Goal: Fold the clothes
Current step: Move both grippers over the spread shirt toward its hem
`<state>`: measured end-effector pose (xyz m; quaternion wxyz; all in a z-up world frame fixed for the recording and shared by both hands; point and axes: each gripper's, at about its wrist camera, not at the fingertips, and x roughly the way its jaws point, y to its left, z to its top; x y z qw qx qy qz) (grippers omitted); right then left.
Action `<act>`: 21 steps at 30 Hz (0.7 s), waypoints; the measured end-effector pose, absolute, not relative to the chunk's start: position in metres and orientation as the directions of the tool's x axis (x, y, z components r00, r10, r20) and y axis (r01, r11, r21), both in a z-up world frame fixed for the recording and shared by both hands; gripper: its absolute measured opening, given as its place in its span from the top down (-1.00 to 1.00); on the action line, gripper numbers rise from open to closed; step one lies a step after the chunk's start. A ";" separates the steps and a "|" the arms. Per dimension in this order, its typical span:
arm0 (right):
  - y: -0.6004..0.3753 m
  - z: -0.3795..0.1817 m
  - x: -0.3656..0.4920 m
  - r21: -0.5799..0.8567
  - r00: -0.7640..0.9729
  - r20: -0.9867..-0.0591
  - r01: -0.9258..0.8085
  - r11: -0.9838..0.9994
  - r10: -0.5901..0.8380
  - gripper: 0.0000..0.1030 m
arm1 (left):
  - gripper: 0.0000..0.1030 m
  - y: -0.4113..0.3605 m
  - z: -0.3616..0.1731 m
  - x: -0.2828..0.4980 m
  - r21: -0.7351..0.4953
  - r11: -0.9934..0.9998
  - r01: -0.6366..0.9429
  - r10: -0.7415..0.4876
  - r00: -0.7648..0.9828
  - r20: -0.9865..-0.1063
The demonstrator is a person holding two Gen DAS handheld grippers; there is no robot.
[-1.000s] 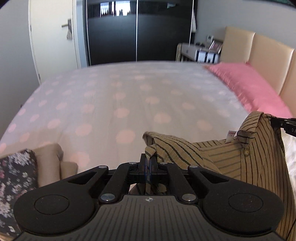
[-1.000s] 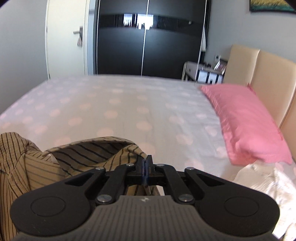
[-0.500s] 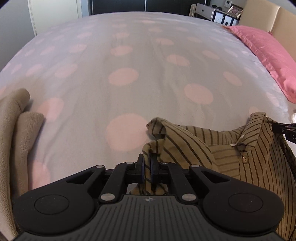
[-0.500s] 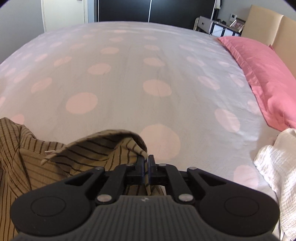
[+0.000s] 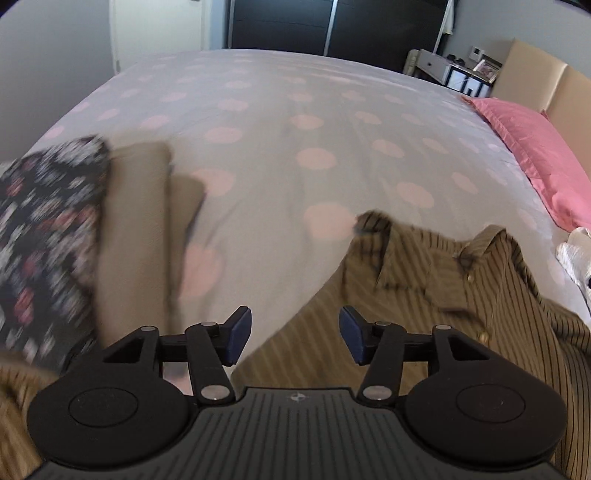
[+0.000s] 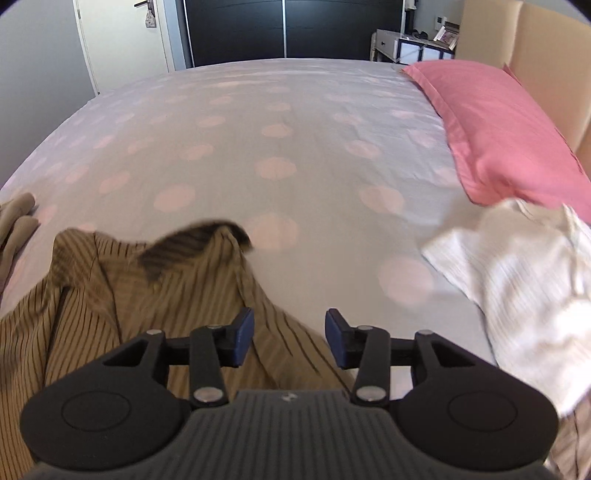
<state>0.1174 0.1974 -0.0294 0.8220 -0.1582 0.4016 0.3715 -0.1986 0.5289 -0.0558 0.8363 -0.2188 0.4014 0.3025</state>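
Observation:
A tan shirt with dark stripes [image 5: 461,280] lies spread on the dotted bedspread [image 5: 295,147], collar toward the far side. In the left wrist view my left gripper [image 5: 295,336] stands open above the shirt's left edge, holding nothing. The same shirt [image 6: 129,295] fills the lower left of the right wrist view. There my right gripper [image 6: 290,339] is open over the shirt's right edge, with nothing between its blue pads.
A folded beige garment [image 5: 147,229] and a dark floral one [image 5: 44,236] lie at the left. A white crumpled garment [image 6: 517,288] sits at the right below a pink pillow [image 6: 498,125]. A beige headboard [image 6: 546,55] and dark wardrobe [image 6: 288,29] lie beyond.
Both grippers were shut on the shirt's shoulders and have let go. The shirt now lies on the bed, and both grippers have drawn back toward the near edge.

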 end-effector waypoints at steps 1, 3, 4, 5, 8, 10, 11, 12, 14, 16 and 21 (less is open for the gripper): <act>0.181 -0.030 0.114 0.043 0.400 -0.782 -0.731 0.681 0.479 0.10 | 0.01 0.526 -0.059 -0.210 -0.137 0.706 -0.694 0.320 0.487 -0.813; 0.150 -0.032 0.107 0.051 0.398 -0.789 -0.717 0.695 0.468 0.11 | 0.01 0.519 -0.066 -0.231 -0.174 0.678 -0.714 0.292 0.479 -0.828; 0.135 -0.034 0.105 0.053 0.401 -0.791 -0.708 0.704 0.463 0.11 | 0.01 0.515 -0.069 -0.241 -0.193 0.665 -0.722 0.277 0.478 -0.834; 0.121 -0.036 0.104 0.063 0.399 -0.795 -0.694 0.717 0.456 0.11 | 0.01 0.512 -0.073 -0.249 -0.209 0.651 -0.729 0.265 0.478 -0.838; 0.085 -0.045 0.103 0.104 0.385 -0.814 -0.642 0.760 0.436 0.10 | 0.01 0.502 -0.083 -0.270 -0.256 0.614 -0.747 0.224 0.476 -0.850; 0.068 -0.054 0.102 0.134 0.369 -0.824 -0.610 0.781 0.429 0.10 | 0.01 0.498 -0.089 -0.276 -0.284 0.588 -0.758 0.194 0.473 -0.859; 0.061 -0.060 0.101 0.149 0.355 -0.831 -0.599 0.787 0.427 0.10 | 0.01 0.495 -0.092 -0.278 -0.298 0.572 -0.764 0.183 0.473 -0.862; 0.056 -0.067 0.100 0.165 0.339 -0.838 -0.592 0.789 0.429 0.10 | 0.01 0.493 -0.095 -0.279 -0.314 0.557 -0.769 0.172 0.477 -0.862; 0.051 -0.082 0.099 0.191 0.304 -0.850 -0.585 0.788 0.431 0.11 | 0.01 0.488 -0.102 -0.281 -0.348 0.537 -0.769 0.151 0.493 -0.857; 0.051 -0.096 0.099 0.210 0.269 -0.861 -0.585 0.783 0.432 0.12 | 0.03 0.483 -0.111 -0.280 -0.356 0.526 -0.772 0.133 0.488 -0.862; 0.057 -0.099 0.102 0.176 0.313 -0.856 -0.571 0.802 0.411 0.76 | 0.30 0.478 -0.123 -0.269 -0.362 0.531 -0.766 0.105 0.484 -0.869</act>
